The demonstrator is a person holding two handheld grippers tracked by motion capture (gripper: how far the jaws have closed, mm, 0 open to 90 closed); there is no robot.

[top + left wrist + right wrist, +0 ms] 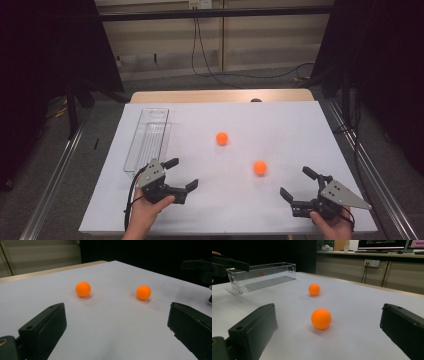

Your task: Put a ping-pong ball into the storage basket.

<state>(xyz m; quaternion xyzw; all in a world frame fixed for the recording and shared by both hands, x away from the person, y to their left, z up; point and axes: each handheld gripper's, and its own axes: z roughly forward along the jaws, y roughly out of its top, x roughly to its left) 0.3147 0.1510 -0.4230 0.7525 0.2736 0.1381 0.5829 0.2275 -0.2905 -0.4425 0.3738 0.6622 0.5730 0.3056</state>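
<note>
Two orange balls lie apart on the white table [225, 210]: a farther ball [222, 138] [83, 289] [314, 289] and a nearer ball [260, 168] [143, 292] [321, 318]. My left gripper [182, 174] [116, 315] is held low at the front left, open and empty, facing both balls. At the front right, my right gripper [298, 183] [328, 306] is also open and empty. The nearer ball sits a short way ahead of its jaws, centred between them.
A clear plastic tray [147, 140] [262, 275] stands empty along the left side of the table, just beyond the left gripper. A wooden edge [220, 96] runs along the table's far side. Metal rails flank the table on the floor.
</note>
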